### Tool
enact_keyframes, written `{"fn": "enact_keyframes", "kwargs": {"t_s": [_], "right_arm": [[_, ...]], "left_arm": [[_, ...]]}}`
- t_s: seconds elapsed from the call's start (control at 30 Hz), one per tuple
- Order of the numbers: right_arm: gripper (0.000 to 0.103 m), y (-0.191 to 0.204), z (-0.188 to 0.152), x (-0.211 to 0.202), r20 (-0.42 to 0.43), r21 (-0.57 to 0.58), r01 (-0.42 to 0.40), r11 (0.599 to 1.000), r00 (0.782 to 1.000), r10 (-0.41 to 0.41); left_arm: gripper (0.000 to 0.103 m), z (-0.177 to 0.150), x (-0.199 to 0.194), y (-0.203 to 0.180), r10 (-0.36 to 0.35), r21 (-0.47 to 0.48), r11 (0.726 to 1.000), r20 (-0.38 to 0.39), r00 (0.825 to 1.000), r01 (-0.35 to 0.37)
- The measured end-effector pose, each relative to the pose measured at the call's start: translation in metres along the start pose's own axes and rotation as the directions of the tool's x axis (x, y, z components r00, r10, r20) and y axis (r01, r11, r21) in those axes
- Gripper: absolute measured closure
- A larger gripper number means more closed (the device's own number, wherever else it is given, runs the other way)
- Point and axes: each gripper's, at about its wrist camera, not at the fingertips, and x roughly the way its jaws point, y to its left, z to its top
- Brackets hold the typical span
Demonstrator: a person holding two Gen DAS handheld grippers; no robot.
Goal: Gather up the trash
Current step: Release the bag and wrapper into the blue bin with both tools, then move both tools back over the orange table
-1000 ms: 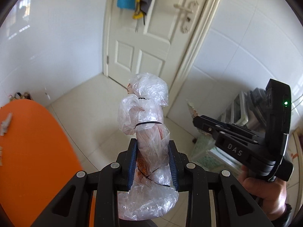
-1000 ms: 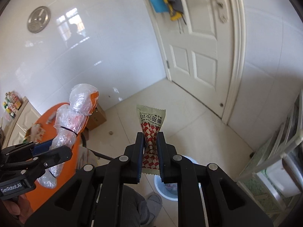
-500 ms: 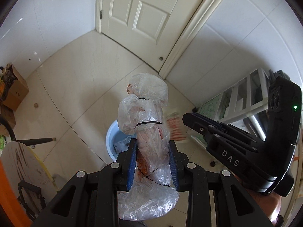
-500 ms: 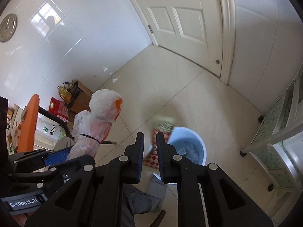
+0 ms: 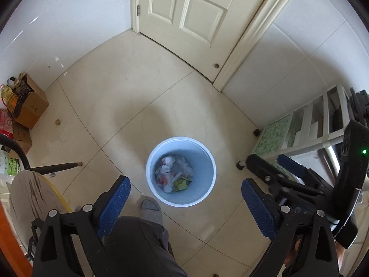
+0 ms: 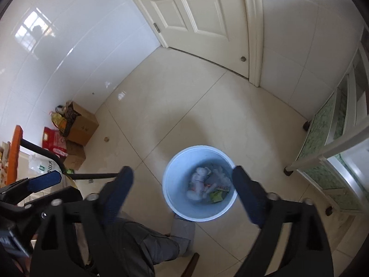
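Both tongs [image 5: 185,192] [image 6: 182,187] angled steeply down over bin [image 5: 152,161] — jaws opening, empty.

- Left wrist view: mounted behind the left gripper [image 5: 185,195], looking steeply down along its two fingers at the tiled floor [image 5: 129,106], well above it; white bin [image 5: 207,161] low in the middle, between the blue pads
- Right wrist view: mounted behind the right gripper [image 6: 182,185], also tilted steeply down from well above the floor [image 6: 184,106]; bin [image 6: 171,184] low and a little right of centre
- Shared by both: the bin, the white door [image 5: 184,23] at the top, the cardboard box [image 5: 32,108] at the left, the shelf unit [image 5: 306,129] at the right
- Each view catching the other gripper at its edge: right gripper [image 5: 261,172] low right in the left view, left gripper [image 6: 43,180] low left in the right view
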Motion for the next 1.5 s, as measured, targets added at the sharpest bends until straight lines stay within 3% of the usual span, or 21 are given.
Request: {"fn": "enact_keyframes", "kwargs": {"t_s": [0.03,0.37,0.7,1.03,1.5], "right_arm": [[0.0,0.0,0.0,-0.004,0.011,0.005,0.012,1.0,1.0,-0.012],[0.0,0.017,0.0,-0.045,0.087,-0.008,0.016,1.0,0.996,-0.015],[0.0,0.07,0.0,-0.105,0.184,-0.1,-0.006,0.995,0.983,0.025],[0.0,0.149,-0.012,-0.165,0.288,-0.239,-0.031,0.971,0.952,0.101],[0.0,0.285,-0.047,-0.214,0.327,-0.483,-0.1,0.87,0.901,0.284]], "left_arm": [[0.008,-0.001,-0.003,-0.001,0.009,0.0,1.0,0.009,1.0,-0.009],[0.008,-0.057,-0.078,-0.006,0.038,0.025,0.999,0.152,0.988,-0.043],[0.007,-0.127,-0.177,0.011,0.04,-0.013,0.999,0.331,0.943,-0.038],[0.006,-0.217,-0.273,0.049,0.114,-0.123,0.991,0.488,0.865,-0.062],[0.001,-0.37,-0.391,0.113,0.315,-0.351,0.931,0.63,0.71,-0.102]]}}
